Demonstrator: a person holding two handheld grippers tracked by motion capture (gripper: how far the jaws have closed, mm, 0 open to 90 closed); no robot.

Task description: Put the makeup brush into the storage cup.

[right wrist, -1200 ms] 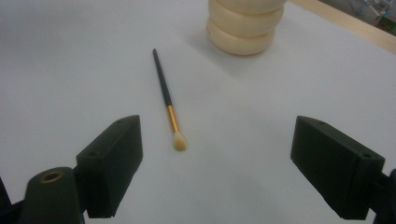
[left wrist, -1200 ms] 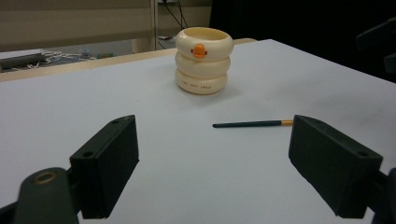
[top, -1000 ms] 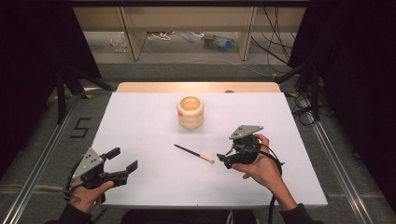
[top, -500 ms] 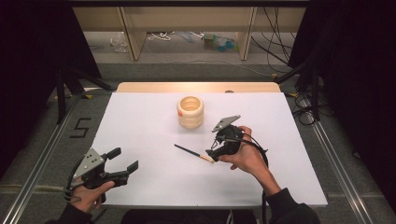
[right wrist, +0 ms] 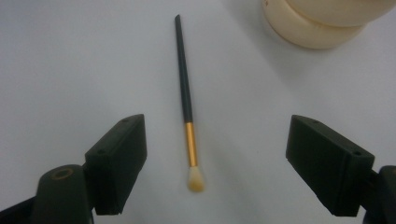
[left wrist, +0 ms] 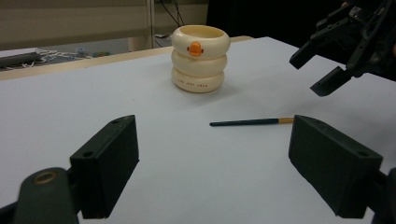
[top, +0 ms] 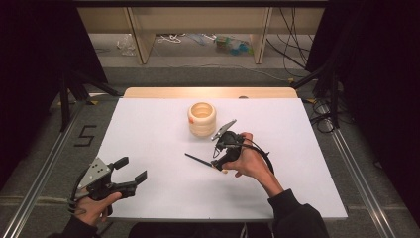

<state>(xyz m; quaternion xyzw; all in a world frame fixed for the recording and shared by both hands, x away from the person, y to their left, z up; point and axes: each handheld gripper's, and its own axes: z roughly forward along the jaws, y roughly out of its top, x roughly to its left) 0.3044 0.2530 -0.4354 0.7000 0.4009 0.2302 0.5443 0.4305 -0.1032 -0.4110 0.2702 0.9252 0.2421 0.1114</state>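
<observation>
The right gripper (top: 216,159) has moved left over the brush (right wrist: 187,109), jaws wide (probably a pickup); the left gripper (top: 130,171) waits wide near the tabletop's (top: 148,124) near-left corner.

Surface (top: 148,134): white sheet over a wooden top, wood edge visible at far side | Floor marking: digit "5" (top: 85,135), left of surface | Rails (top: 44,171): metal, along both sides of surface | Shelf unit (top: 198,22): wooden, beyond far edge; cables (top: 173,37) and clutter on the floor beneath | Backdrop: black, both sides
</observation>
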